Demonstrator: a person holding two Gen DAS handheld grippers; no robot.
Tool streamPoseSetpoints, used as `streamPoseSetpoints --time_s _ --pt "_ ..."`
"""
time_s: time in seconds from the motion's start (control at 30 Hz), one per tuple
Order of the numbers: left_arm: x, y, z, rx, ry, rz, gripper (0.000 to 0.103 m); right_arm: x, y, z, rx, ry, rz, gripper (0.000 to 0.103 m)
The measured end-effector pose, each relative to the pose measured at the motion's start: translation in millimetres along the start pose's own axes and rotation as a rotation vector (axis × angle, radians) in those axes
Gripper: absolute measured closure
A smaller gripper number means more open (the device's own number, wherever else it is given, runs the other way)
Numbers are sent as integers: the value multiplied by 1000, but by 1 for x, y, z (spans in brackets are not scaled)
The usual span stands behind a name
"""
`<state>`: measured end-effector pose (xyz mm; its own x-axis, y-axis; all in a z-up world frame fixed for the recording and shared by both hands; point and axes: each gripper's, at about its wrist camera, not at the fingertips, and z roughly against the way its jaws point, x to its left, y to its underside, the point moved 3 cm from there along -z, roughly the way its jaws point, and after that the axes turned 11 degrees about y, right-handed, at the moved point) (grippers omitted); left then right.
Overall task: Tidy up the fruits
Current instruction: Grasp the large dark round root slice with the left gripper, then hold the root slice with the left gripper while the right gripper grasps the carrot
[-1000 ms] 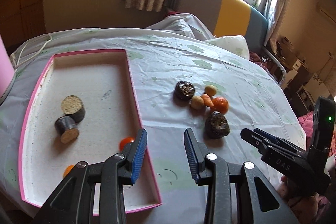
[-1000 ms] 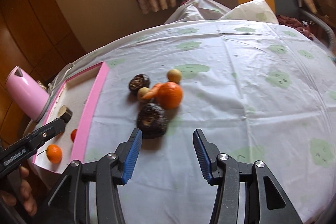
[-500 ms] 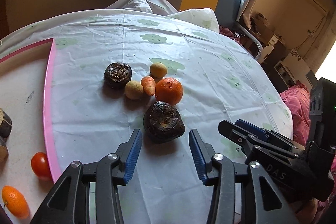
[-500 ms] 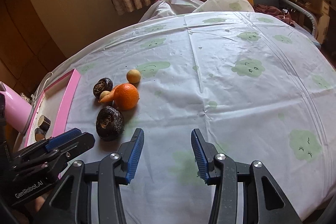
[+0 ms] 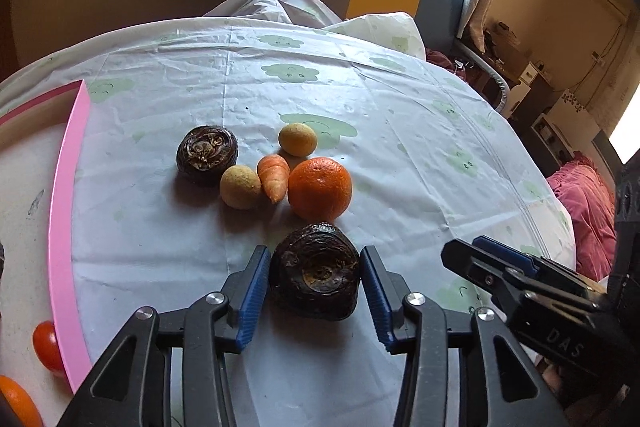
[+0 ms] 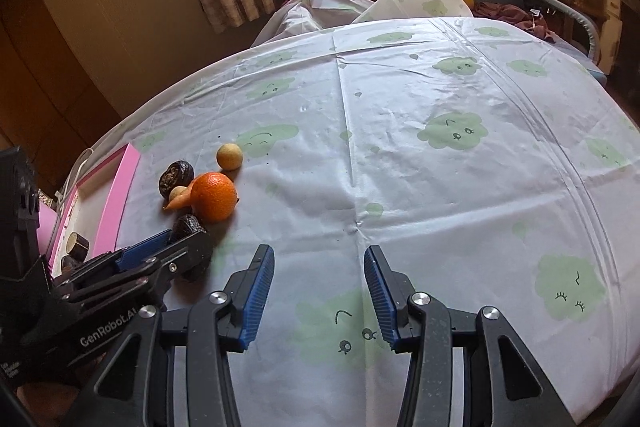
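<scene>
My left tongs (image 5: pixel 314 291) are wide open around the near dark brown lump (image 5: pixel 315 273). It sits on the tabletop (image 5: pixel 400 131) between the blue pads, close to both, not squeezed as far as I can tell. Just behind it is the orange (image 5: pixel 320 188), then a carrot piece (image 5: pixel 273 175), two small yellowish fruits and a second dark lump (image 5: pixel 207 153). Pink tray (image 5: pixel 64 227) is off to the left. My right tongs (image 6: pixel 319 297) hover wide open, holding nothing.
</scene>
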<state>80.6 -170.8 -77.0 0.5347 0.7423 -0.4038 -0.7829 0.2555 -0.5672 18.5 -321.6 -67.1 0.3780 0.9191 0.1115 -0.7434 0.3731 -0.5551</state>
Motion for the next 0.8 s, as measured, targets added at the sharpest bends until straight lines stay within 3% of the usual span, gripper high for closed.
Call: streamPoseSetpoints --time_s 0.2,0.27,0.4,0.63,0.8 --pt "5 24 22 -54 -67 -17 56 16 -9 -8 24 -70 32 55" --pt "8 31 26 -89 -61 -3 56 25 -14 -11 29 -88 48 56" --pt "15 32 31 -101 -43 38 56 42 -22 -13 20 -94 79 71" --pt "19 34 31 -114 -23 56 56 83 -45 -4 -35 -154 179 72" --pt "19 34 31 -119 -18 54 56 113 -57 -16 -17 -224 229 76"
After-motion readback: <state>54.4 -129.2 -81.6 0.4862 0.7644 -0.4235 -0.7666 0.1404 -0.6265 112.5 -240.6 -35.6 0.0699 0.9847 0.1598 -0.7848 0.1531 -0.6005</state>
